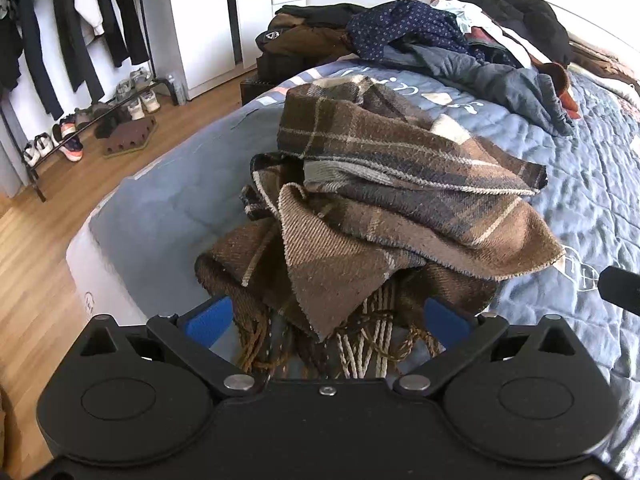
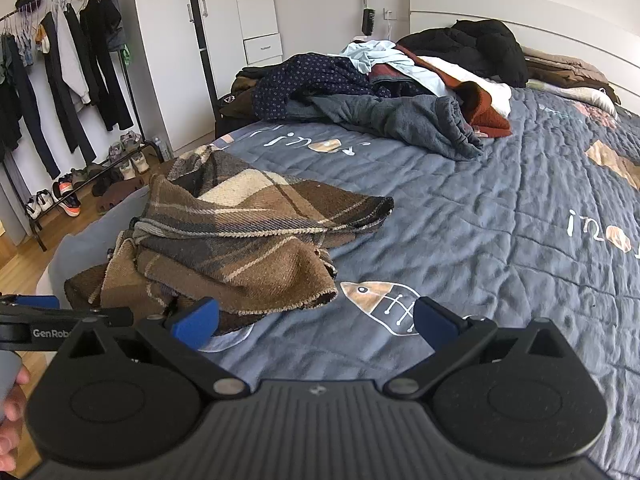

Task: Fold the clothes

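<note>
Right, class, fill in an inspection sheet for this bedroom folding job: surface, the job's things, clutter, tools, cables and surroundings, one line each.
Surface: bed with a blue-grey quilted cover, wrinkled, fish and letter prints.
Job's things: brown plaid scarf, bunched in loose layers near the bed's corner, its fringe towards the left tool; not folded.
Clutter: pile of clothes heaped at the far end of the bed, unsorted.
Tools: left tool open, fingers either side of the scarf's fringe; right tool open over bare cover, beside the scarf.
Cables: nothing seen.
Surroundings: clothes rail with hanging garments, shoes beneath it, white wardrobe, wooden floor.
</note>
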A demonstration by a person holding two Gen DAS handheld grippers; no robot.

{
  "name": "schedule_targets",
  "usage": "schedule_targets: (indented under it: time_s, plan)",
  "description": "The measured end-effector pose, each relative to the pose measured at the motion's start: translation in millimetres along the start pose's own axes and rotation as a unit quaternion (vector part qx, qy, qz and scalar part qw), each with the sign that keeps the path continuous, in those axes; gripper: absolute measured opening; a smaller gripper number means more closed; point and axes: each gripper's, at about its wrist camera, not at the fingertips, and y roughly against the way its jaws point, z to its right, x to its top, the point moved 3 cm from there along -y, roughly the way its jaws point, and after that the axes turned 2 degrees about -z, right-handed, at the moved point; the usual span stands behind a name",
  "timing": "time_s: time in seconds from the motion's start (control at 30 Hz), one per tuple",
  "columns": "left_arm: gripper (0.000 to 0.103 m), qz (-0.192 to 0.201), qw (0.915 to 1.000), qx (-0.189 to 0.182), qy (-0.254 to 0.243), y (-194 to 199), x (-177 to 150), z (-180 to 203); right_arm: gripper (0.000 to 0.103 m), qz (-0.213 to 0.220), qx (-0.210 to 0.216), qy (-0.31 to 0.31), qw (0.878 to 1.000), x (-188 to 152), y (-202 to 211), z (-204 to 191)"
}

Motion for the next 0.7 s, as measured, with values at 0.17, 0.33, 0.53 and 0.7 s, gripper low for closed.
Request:
schedule_targets:
  time_s: [0.17,0.33,0.53,0.7]
  plan:
    - [0.103,-0.005,1.0,0.005,-0.001,-1.3,-0.7,0.1,0.103,-0.001,-0.002,-0.001,1.0,-0.3,-0.8,0.0]
    - [0.103,-0.007,1.0,0.006,-0.002,-1.2,-1.5,0.7,0.103,-0.001,-0.003,-0.003,1.0,-0.3,-1.1,0.4]
    - [0.103,-0.008,0.9999,0.008,-0.005,-1.2,-1.2,0.8,0.103,-0.002,-0.003,-0.003,1.0,-0.4,-1.6,0.5]
    - [0.103,-0.016,0.9999,0.003,0.002,-2.6,-2.2,0.2,0.103,-0.002,-0.002,-0.005,1.0,0.1,-1.1,1.8]
